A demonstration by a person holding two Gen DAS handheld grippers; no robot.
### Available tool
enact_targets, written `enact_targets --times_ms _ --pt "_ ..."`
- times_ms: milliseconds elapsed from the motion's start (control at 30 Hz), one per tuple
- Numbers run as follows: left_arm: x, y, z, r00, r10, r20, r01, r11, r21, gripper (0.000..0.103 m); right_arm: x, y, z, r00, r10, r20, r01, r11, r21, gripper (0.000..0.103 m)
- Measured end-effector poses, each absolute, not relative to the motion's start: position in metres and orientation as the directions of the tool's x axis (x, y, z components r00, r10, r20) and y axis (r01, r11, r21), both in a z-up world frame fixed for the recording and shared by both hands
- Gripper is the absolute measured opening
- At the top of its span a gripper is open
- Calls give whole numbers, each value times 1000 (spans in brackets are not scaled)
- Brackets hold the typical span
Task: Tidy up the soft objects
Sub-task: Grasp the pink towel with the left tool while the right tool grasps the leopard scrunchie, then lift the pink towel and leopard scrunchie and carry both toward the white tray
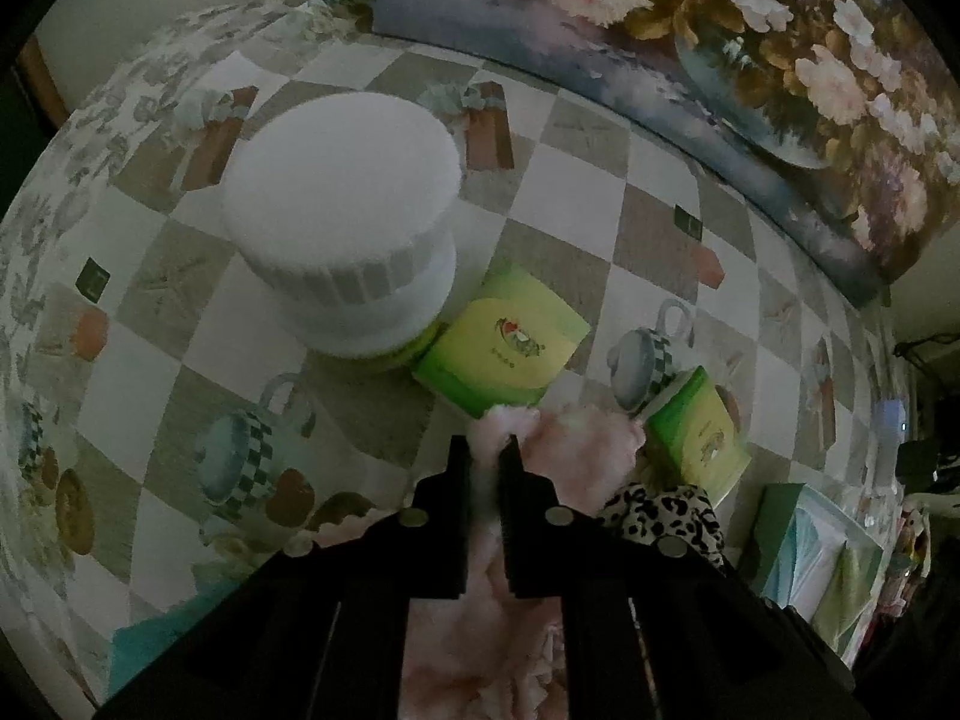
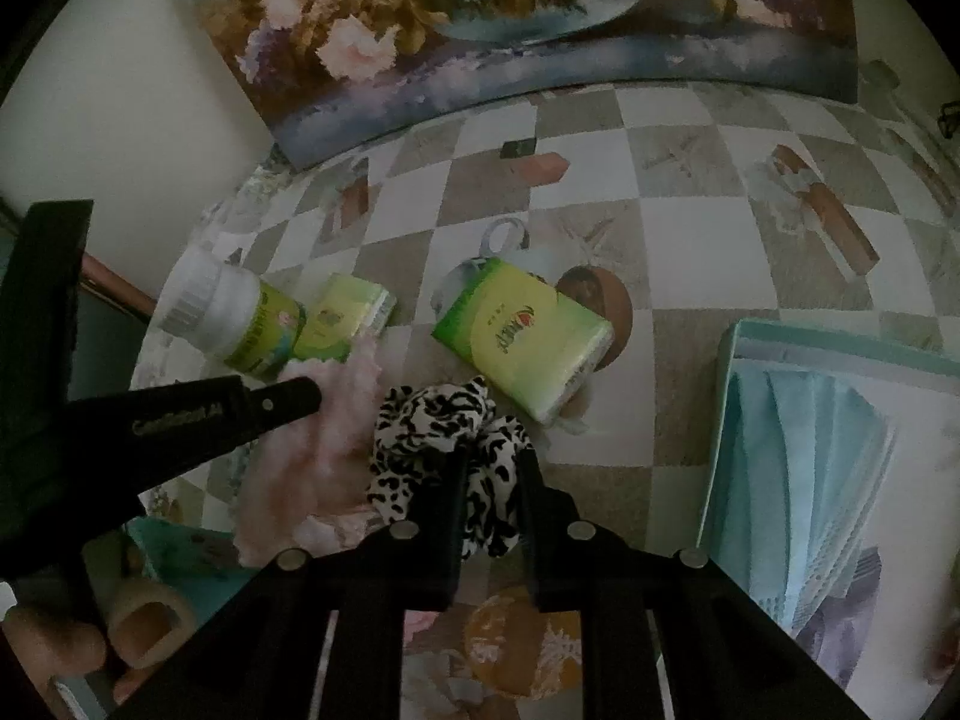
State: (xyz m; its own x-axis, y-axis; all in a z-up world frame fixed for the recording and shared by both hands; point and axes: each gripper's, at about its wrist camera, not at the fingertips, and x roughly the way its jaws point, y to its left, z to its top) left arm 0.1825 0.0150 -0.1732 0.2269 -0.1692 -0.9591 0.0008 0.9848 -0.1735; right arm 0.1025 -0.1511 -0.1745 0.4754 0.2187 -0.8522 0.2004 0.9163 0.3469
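Grasp step in hand: left gripper (image 1: pixel 485 450) jaws pinch the pink cloth (image 1: pixel 576 438); right gripper (image 2: pixel 495 456) jaws pinch the leopard scrunchie (image 2: pixel 432 420). Next move likely calls for lifting each clear of the bench (image 2: pixel 690 228).

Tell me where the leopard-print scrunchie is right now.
The leopard-print scrunchie sits low in the centre of the right wrist view, pinched in the right gripper, between the pink fluffy item to its left and a green tissue pack just beyond.

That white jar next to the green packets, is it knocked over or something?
Yes. In the right wrist view the white jar lies on its side on the tablecloth, touching a green tissue packet. Nothing spilled shows.
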Motion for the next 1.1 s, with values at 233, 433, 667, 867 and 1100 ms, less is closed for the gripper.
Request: enact_targets --times_ms 233,433,667,867,1100 --pt "183 21 -166 249 -170 -953 -15 984 -179 8 102 -152 -170 484 214 -849 202 916 346 17" --pt "185 31 -164 260 -180 -949 -45 979 -198 8 100 -155 -170 480 207 -852 213 915 342 17" --pt "186 34 -164 248 -244 -937 -56 962 -266 8 100 -158 -171 482 210 -851 221 910 350 17" --pt "186 29 -160 254 -250 -934 -35 963 -268 8 98 -163 -164 498 219 -839 224 902 368 17" --pt "186 29 -160 249 -302 -920 -39 946 -322 7 96 -168 -155 520 227 -823 228 892 390 17"
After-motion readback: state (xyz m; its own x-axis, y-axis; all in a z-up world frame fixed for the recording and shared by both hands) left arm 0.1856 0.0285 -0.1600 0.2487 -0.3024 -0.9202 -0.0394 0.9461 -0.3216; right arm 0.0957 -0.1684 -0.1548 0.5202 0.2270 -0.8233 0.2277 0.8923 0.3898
